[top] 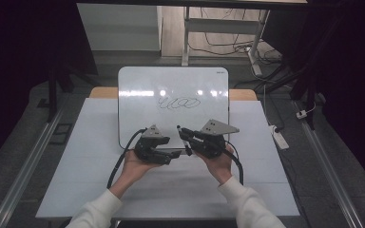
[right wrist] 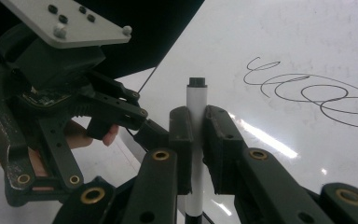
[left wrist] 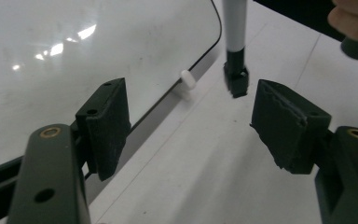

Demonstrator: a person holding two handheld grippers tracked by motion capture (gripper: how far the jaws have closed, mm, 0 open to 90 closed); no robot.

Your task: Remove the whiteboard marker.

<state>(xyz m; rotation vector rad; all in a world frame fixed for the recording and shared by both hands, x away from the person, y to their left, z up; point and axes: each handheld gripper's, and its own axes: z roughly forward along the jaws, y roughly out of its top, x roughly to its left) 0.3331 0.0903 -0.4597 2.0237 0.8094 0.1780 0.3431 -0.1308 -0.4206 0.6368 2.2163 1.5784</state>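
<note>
The right gripper view looks up along a white marker (right wrist: 197, 140) clamped upright between the two black jaws of the right gripper (right wrist: 196, 149), its dark end pointing away toward the whiteboard (right wrist: 284, 42), where a looping black scribble (right wrist: 307, 91) is already drawn. Gripped about mid-barrel, the marker has both ends free, which suits a handover or fitting a cap on one end. In the left gripper view the left gripper (left wrist: 191, 126) has its jaws apart with nothing between them, and the marker's black lower end hangs just beyond them over the white tabletop (left wrist: 205, 177); I judge the left claw is lining up to take hold of that end. In the high view the two grippers sit close together, nose to nose, just in front of the whiteboard's near edge, each held in a hand with a white sleeve. That board edge, with a small white clip (left wrist: 187, 80) on it, runs right beside the left jaw, so there is little slack on that side. Toward the person the table is bare, giving free room to draw back.
</note>
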